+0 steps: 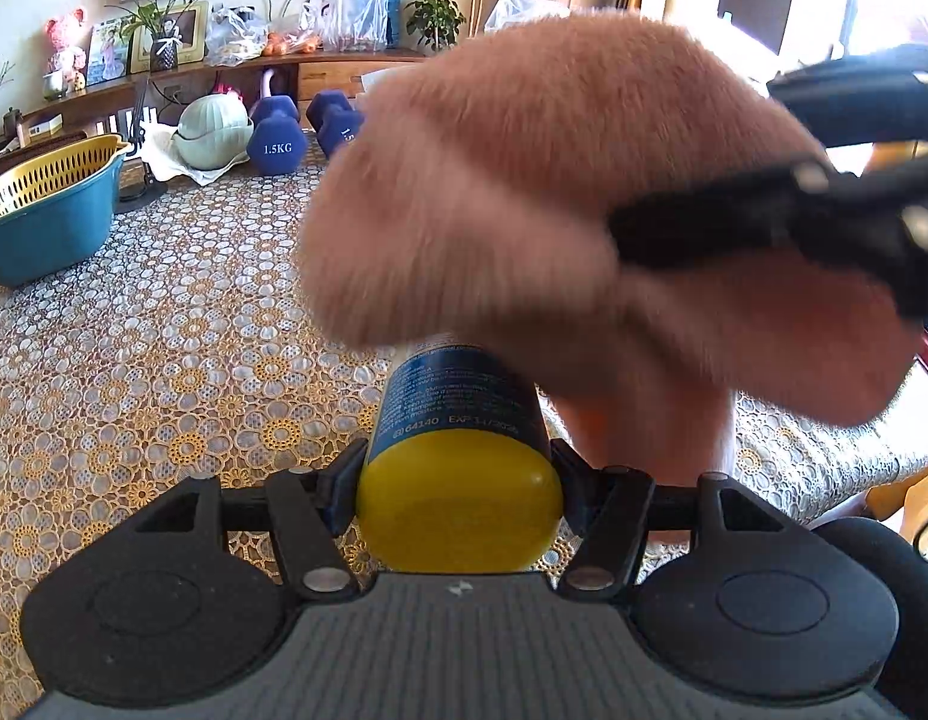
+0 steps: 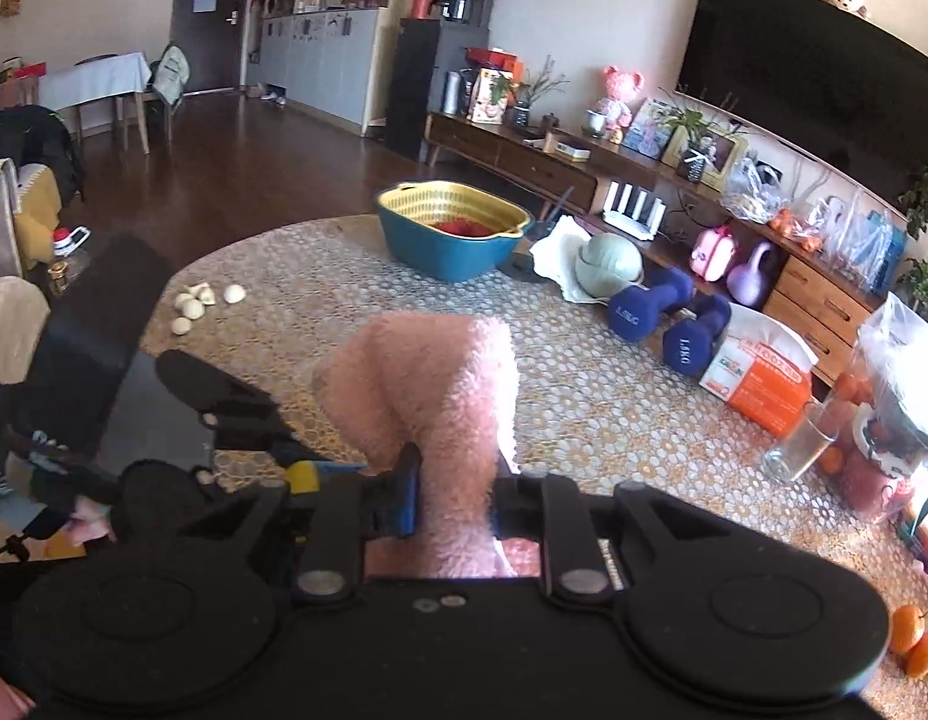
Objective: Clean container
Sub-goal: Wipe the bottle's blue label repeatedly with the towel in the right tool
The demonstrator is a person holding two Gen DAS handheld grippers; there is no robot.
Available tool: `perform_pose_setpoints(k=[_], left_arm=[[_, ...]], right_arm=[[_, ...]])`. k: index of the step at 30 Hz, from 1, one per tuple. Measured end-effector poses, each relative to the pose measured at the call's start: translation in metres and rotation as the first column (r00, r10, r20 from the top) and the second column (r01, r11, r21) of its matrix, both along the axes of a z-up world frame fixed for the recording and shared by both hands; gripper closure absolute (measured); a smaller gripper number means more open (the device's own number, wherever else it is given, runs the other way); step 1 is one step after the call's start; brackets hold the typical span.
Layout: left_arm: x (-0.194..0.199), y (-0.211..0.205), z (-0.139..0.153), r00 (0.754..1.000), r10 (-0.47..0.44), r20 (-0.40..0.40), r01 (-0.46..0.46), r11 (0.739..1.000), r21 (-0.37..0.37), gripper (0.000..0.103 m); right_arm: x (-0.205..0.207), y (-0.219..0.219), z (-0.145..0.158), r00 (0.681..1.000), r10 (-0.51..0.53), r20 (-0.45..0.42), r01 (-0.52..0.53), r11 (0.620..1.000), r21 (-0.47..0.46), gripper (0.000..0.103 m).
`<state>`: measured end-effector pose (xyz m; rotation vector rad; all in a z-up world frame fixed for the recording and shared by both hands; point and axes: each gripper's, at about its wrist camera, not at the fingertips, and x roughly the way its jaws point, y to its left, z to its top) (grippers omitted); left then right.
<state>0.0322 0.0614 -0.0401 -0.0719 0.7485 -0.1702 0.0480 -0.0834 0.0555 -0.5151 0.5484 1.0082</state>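
Two claws: left claw (image 1: 458, 498) clamps container (image 1: 458, 456); right claw (image 2: 455, 501) clamps cloth (image 2: 428, 384).
Tip: steady the container, rub cloth round its far end.

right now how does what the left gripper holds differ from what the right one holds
The left gripper is clamped on a hard container, a blue-labelled cylinder with a yellow end; the right gripper pinches a soft, fluffy pink cloth. The container keeps its rigid shape and points away from the camera; the cloth bunches and drapes over the container's far end. Both are gripped firmly above the lace-patterned table.
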Motion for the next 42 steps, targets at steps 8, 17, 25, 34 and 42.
perform_pose_setpoints(k=[8, 17, 25, 34, 42], left_arm=[[-0.003, -0.009, 0.004, 1.0, -0.011, -0.002, 0.011, 0.999, 0.03, 0.04], [0.0, -0.002, 0.004, 1.0, -0.022, -0.005, 0.022, 1.0, 0.001, 0.04], [-0.002, 0.014, 0.004, 1.0, -0.018, -0.003, 0.018, 0.998, -0.059, 0.04], [-0.006, 0.032, -0.001, 1.0, -0.019, -0.002, 0.019, 0.995, -0.096, 0.04], [-0.009, 0.04, -0.011, 1.0, -0.026, -0.007, 0.025, 0.993, -0.119, 0.04]], right_arm=[[-0.026, 0.012, -0.018, 0.998, 0.068, -0.009, -0.068, 0.997, -0.034, 0.084], [-0.003, 0.021, -0.031, 1.0, 0.025, 0.002, -0.024, 0.998, -0.062, 0.083], [0.033, 0.038, -0.043, 1.0, -0.006, 0.022, 0.009, 0.993, -0.119, 0.083], [0.073, 0.046, -0.072, 0.996, -0.076, -0.05, 0.068, 0.986, -0.152, 0.083], [0.066, 0.055, -0.093, 0.997, -0.063, -0.042, 0.054, 0.981, -0.184, 0.082]])
